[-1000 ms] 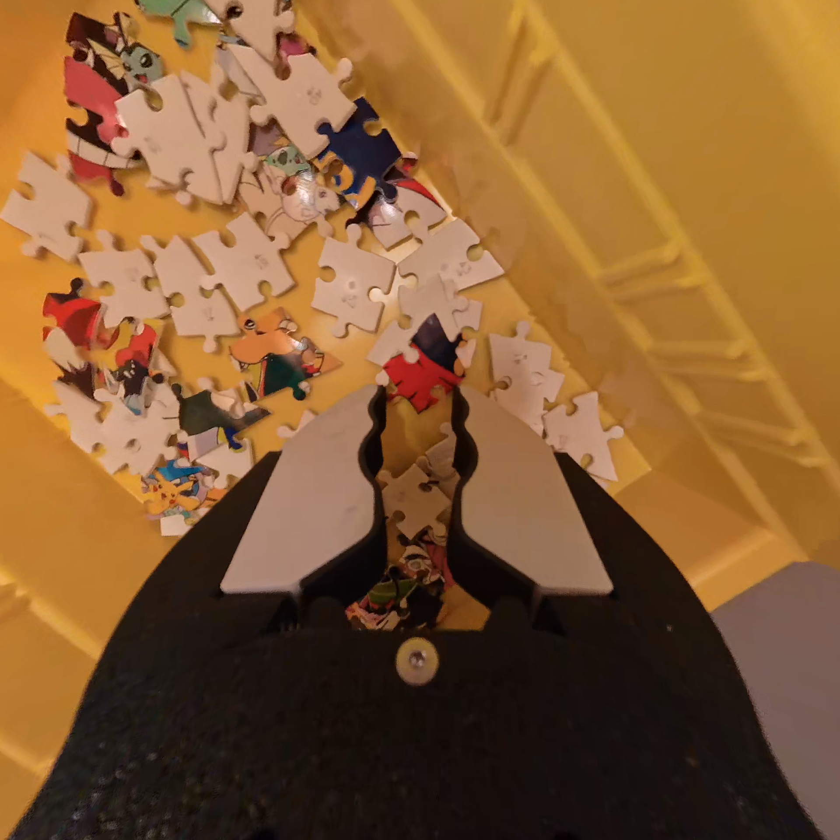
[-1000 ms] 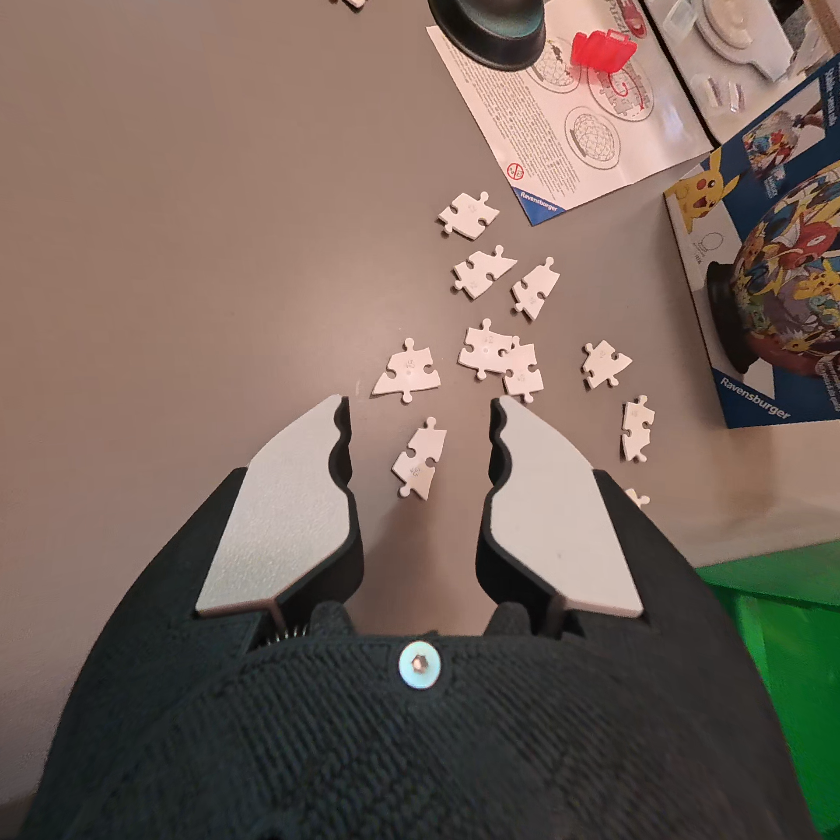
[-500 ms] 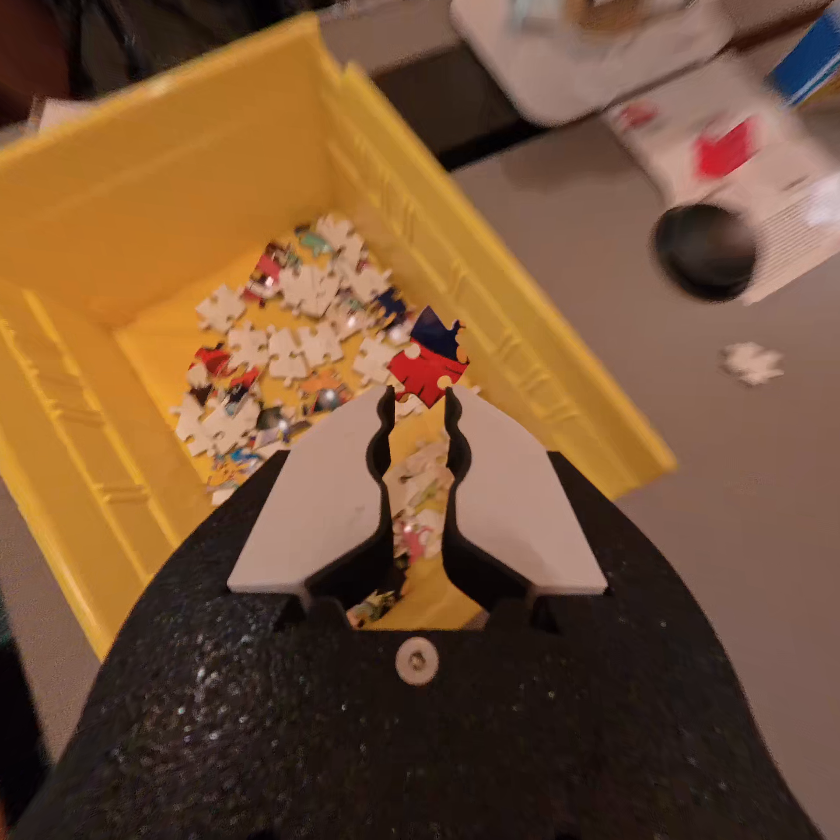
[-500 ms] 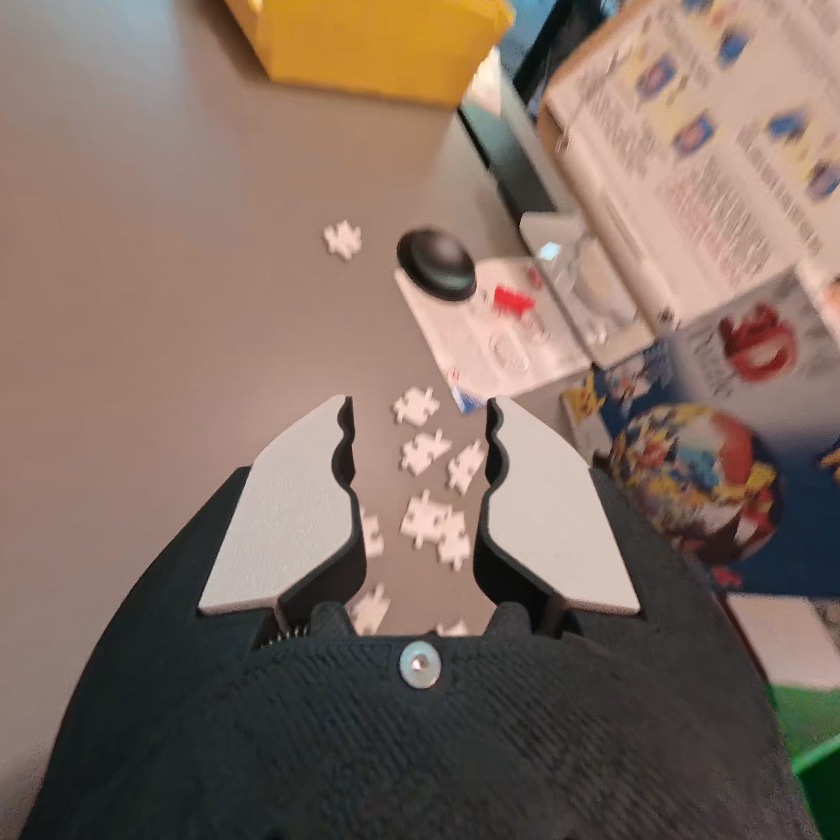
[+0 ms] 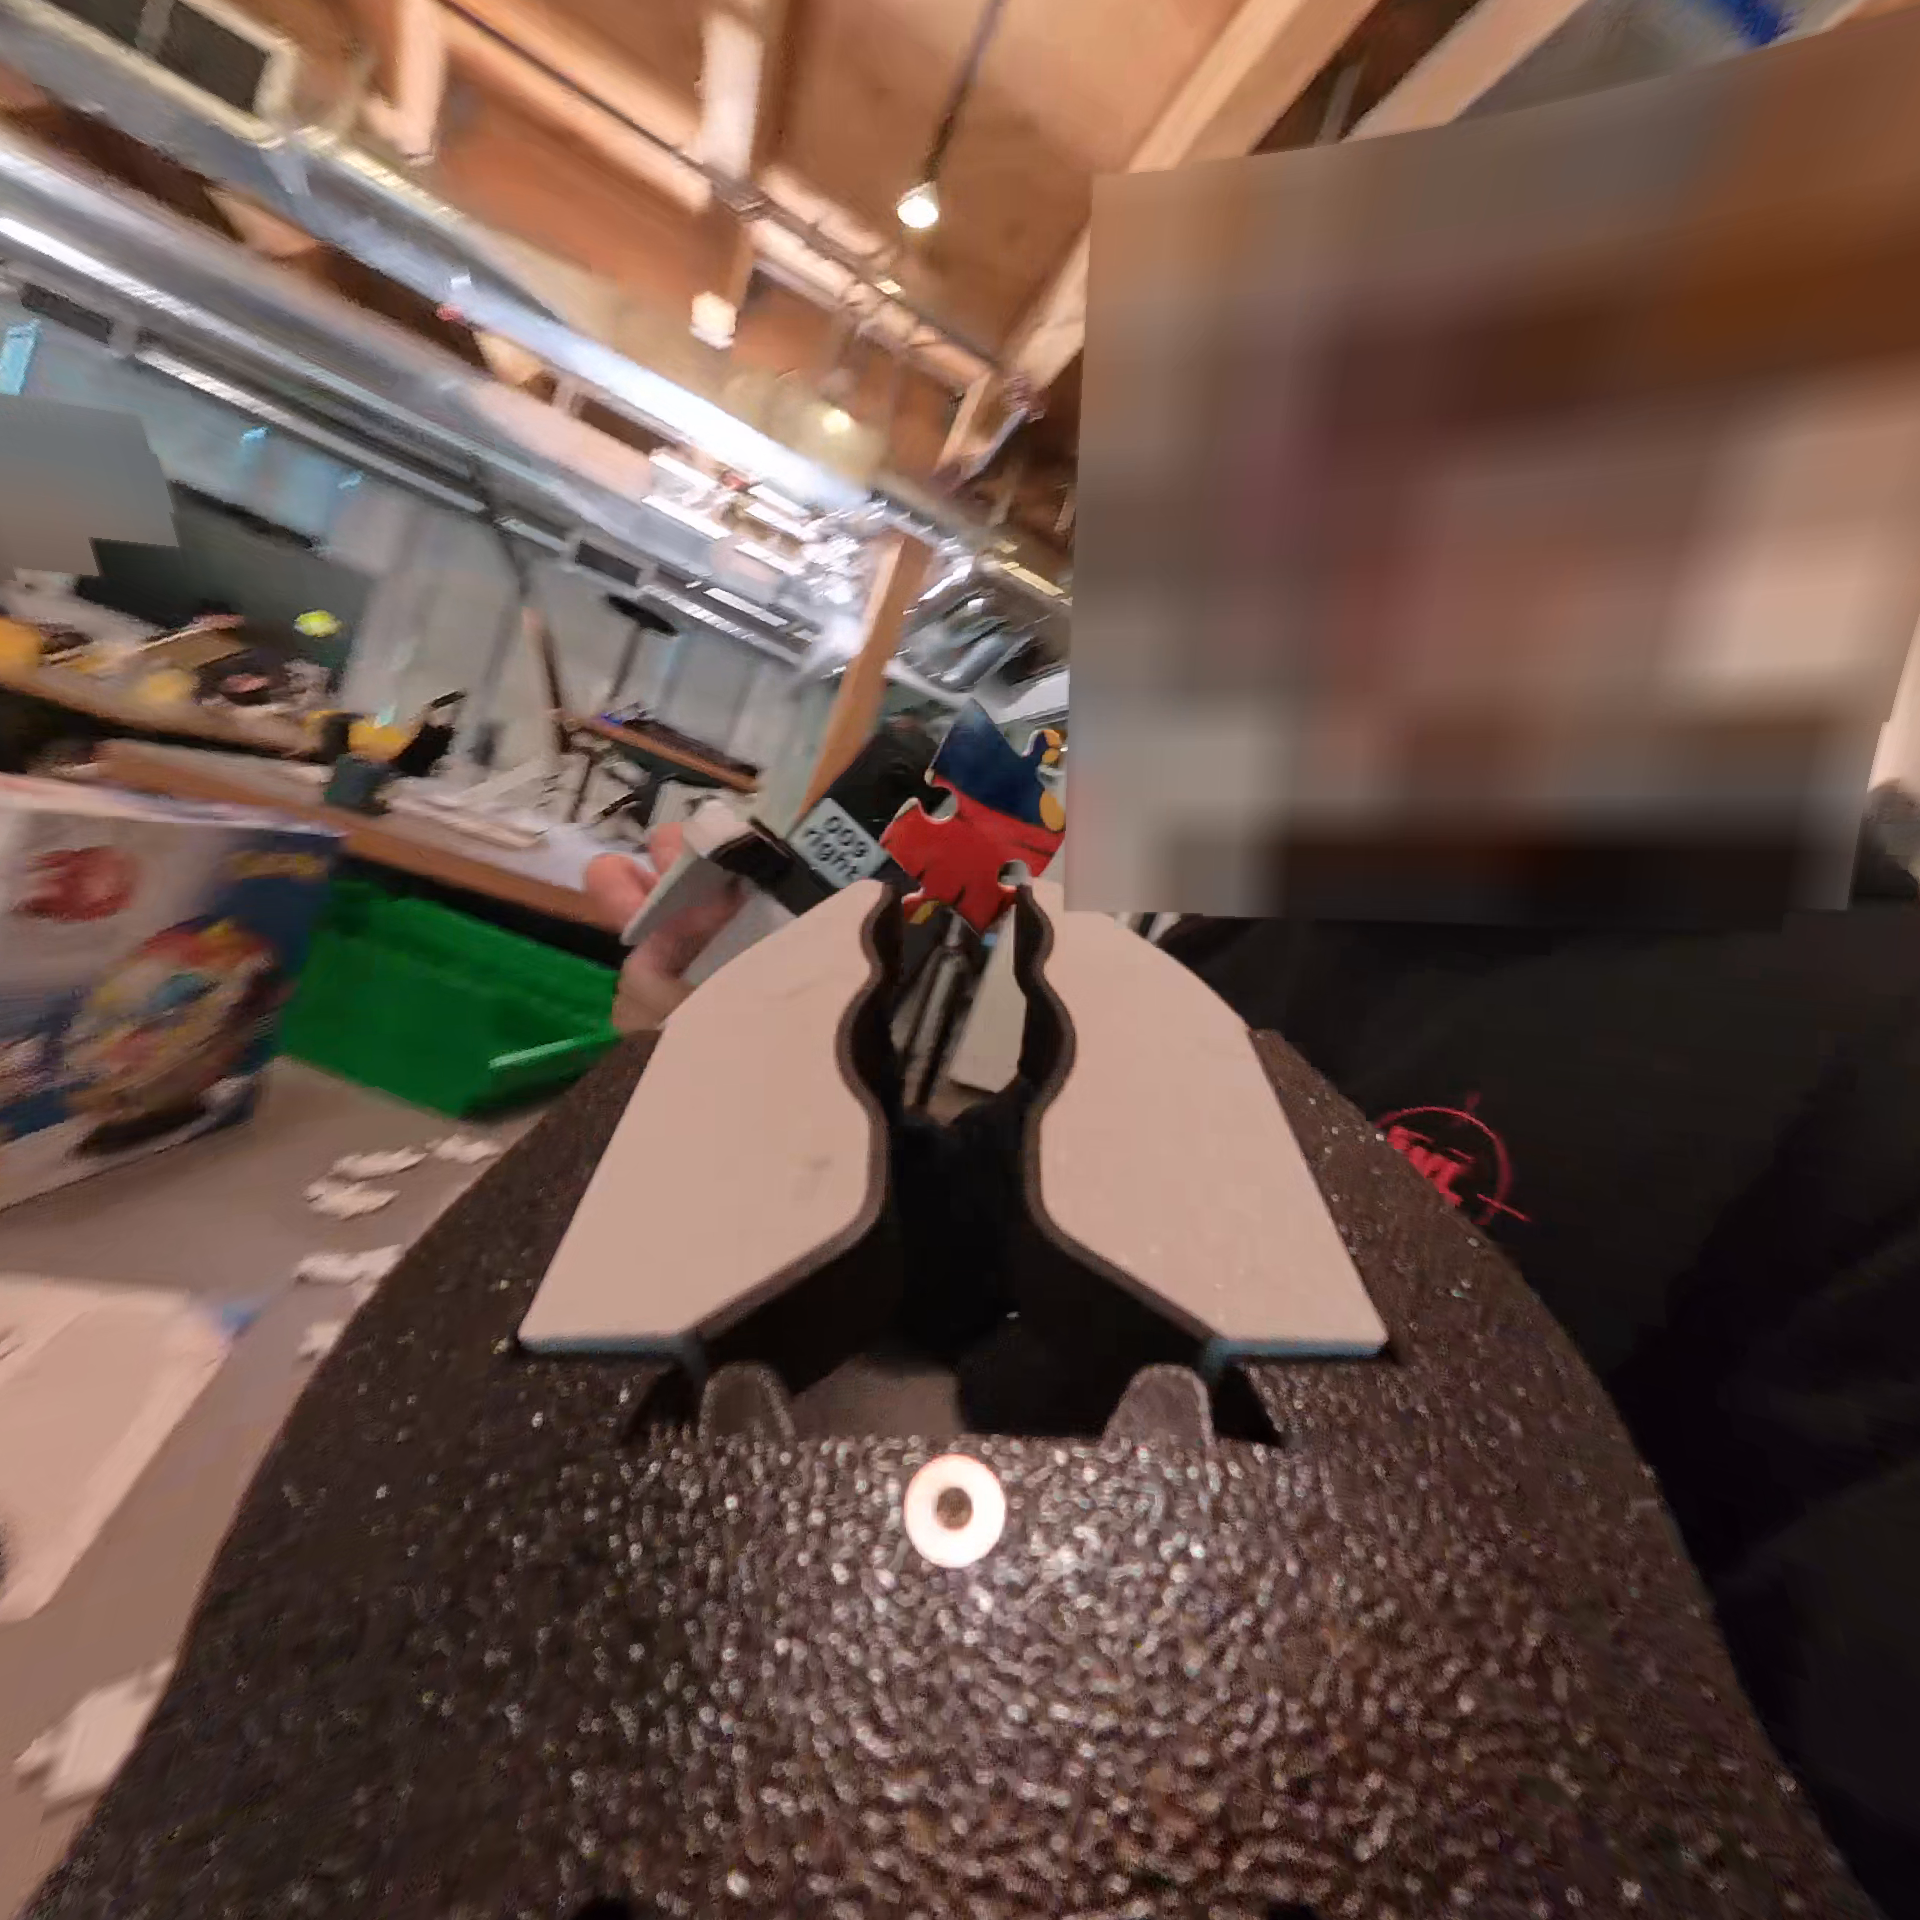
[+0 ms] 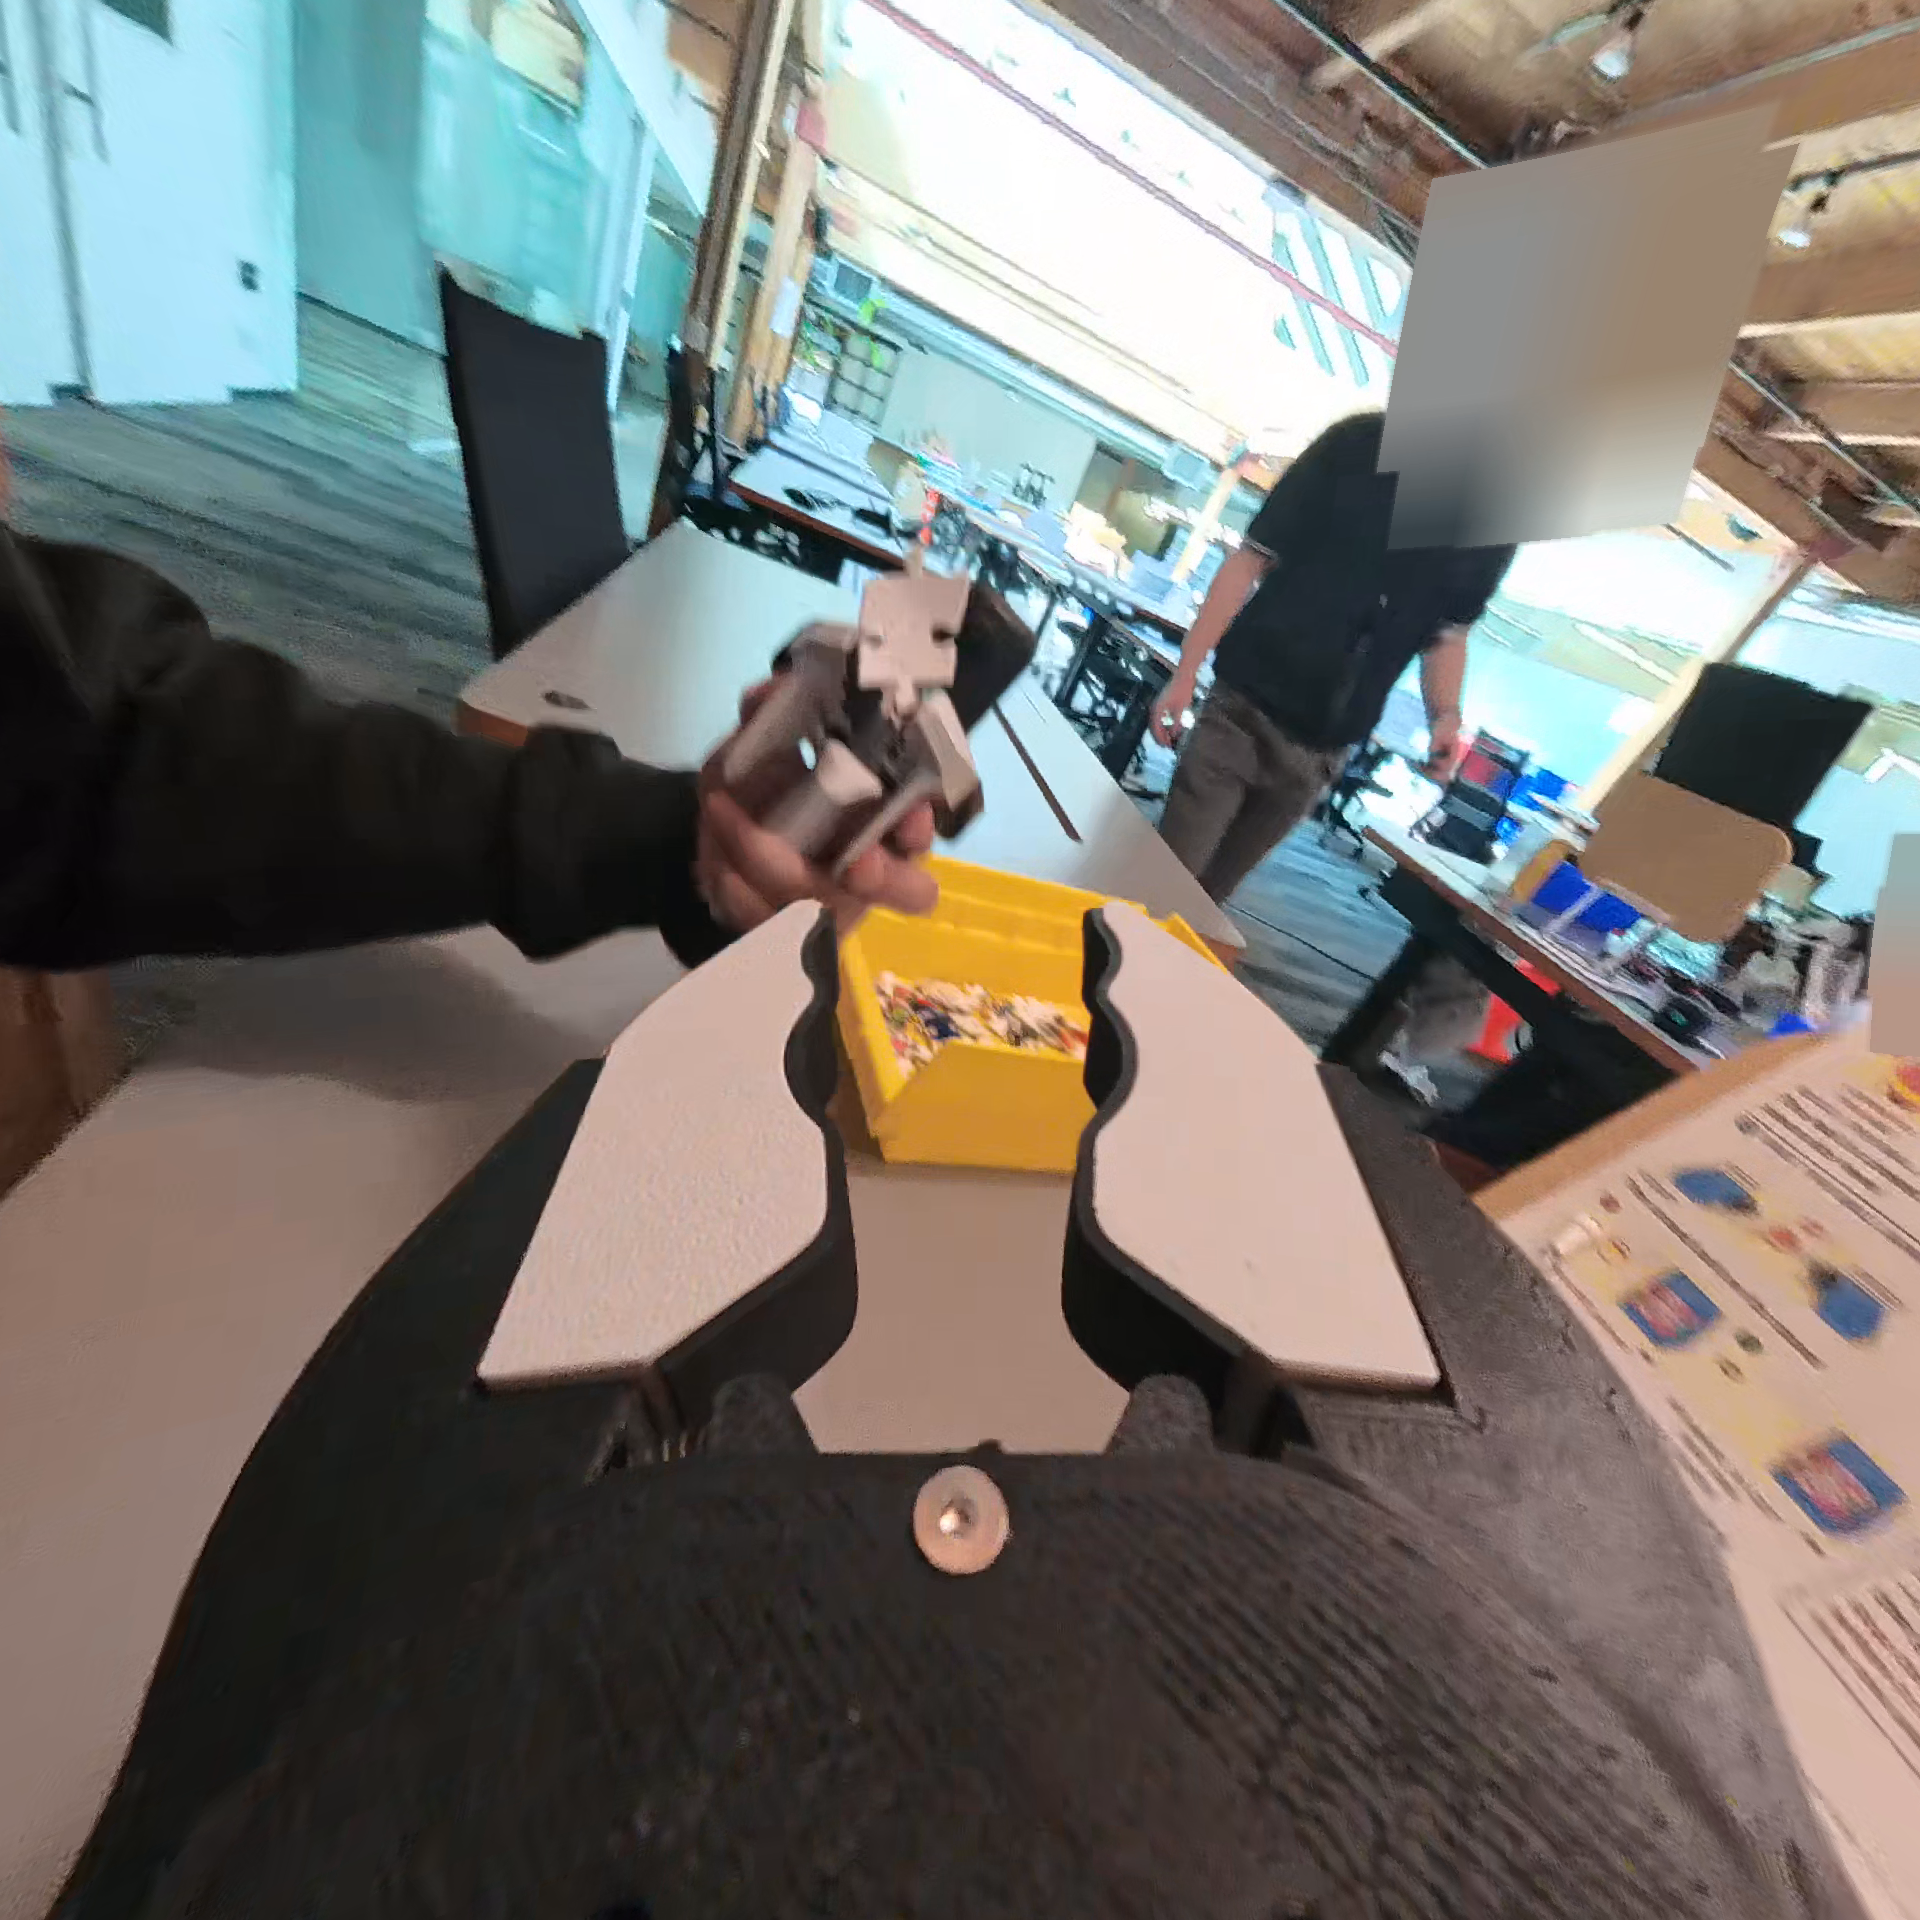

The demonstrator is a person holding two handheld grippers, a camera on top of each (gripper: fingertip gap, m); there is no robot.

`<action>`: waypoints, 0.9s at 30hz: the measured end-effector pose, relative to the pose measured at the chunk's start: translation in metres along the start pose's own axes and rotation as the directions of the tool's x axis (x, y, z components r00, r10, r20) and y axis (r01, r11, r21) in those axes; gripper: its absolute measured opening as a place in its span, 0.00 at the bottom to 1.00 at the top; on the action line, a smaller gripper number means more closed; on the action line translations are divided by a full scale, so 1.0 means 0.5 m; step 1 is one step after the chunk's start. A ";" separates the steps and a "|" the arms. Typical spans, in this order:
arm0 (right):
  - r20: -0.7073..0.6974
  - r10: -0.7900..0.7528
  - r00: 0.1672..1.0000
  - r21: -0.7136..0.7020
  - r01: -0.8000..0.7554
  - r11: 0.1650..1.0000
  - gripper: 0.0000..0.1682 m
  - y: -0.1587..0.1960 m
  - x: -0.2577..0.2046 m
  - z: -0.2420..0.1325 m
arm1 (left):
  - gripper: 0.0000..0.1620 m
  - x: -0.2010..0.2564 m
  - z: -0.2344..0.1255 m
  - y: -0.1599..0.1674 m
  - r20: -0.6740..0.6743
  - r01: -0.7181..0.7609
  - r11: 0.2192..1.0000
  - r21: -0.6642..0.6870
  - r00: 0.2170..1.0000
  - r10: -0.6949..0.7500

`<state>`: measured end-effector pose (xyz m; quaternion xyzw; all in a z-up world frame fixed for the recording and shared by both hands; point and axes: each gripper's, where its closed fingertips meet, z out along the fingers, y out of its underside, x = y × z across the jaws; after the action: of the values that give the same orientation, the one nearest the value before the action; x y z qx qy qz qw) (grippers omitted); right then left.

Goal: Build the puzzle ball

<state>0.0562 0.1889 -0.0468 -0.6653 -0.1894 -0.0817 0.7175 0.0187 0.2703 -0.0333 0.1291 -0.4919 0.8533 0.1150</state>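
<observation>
My left gripper (image 5: 951, 899) is shut on a red and blue puzzle piece (image 5: 977, 831) and holds it up in the air, tips pointing toward the person. The same gripper (image 6: 902, 717) shows in the right wrist view, where the piece (image 6: 909, 634) shows its white back. My right gripper (image 6: 951, 930) is open and empty above the grey table, facing the yellow bin (image 6: 971, 1101) of loose puzzle pieces (image 6: 982, 1013). The right gripper (image 5: 727, 883) also shows small in the left wrist view, held in a hand.
Several white-backed pieces (image 5: 353, 1195) lie on the grey table (image 5: 156, 1247). The puzzle box (image 5: 114, 997) and a green bin (image 5: 436, 1018) stand at the left. A printed box (image 6: 1745, 1299) is at the right. A person (image 6: 1320, 665) stands beyond the table. Across from one pair of fingers to the other is roughly 10 cm.
My left gripper lifted the red and blue piece out of the yellow bin and swung it up to face the person. My right gripper rose from the table pieces and tilted up, still open.
</observation>
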 end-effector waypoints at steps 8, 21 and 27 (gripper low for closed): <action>0.095 0.046 0.994 0.065 -0.053 0.996 0.25 -0.019 -0.036 0.010 | 0.12 -0.011 0.078 0.084 -0.194 0.087 0.995 -0.048 0.976 -0.095; 0.289 0.129 0.949 0.070 -0.155 0.985 0.14 -0.007 -0.082 0.006 | 0.12 -0.023 0.143 0.152 -0.271 0.138 0.979 -0.149 0.947 -0.174; 0.331 0.131 0.934 0.090 -0.169 0.981 0.04 -0.015 -0.086 -0.005 | 0.12 -0.017 0.145 0.155 -0.291 0.126 0.980 -0.154 0.942 -0.167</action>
<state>0.0142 0.1798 -0.0562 -0.6390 -0.2578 0.0949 0.7185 0.0096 0.1687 -0.0638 0.0254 -0.5131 0.8174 0.2606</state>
